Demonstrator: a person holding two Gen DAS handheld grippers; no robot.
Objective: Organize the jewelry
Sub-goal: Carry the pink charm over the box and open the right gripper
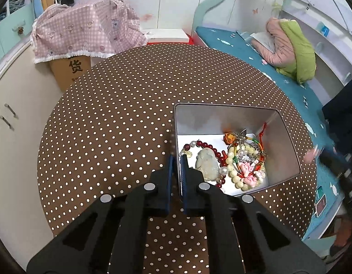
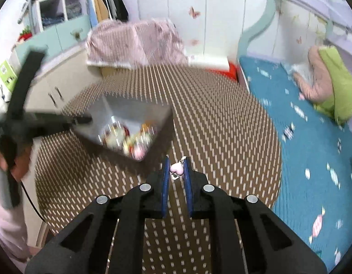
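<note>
**Pink heart charm held above the tabletop, tin waiting to the front-left**

While the right gripper (image 2: 176,171) holds a small pink heart charm (image 2: 176,169) between its blue fingers (image 2: 166,178), which are closed on the charm from both sides, the metal tin (image 2: 162,116) lies ahead and to the left of these fingers in the right wrist view. A short metal link stands above the heart and the charm hangs with its long axis about upright, so I judge that it will fall straight when the fingers let go. The right hand is the one that carries the thing; the move it needs is forward and to the left, over the near corner of the tin.

On the other side, the left gripper (image 1: 176,166) has its fingers together on the left wall of the tin (image 1: 176,123), one finger outside and one inside, and seems to steady it. Inside the tin there is already jewelry: a pale jade pendant (image 1: 206,163), dark red beads (image 1: 204,145), cream beads (image 1: 233,171) and pink charms (image 1: 246,167). Free floor remains at the far side of the tin.

The tin stands on a round tabletop (image 1: 121,114) with a brown cloth with white dots. Around it I see a bed with a blue cover (image 2: 313,137), a cardboard box under a pink checked cloth (image 1: 84,34) and white cupboards. The right view is blurred, so small details there are not sure.
</note>
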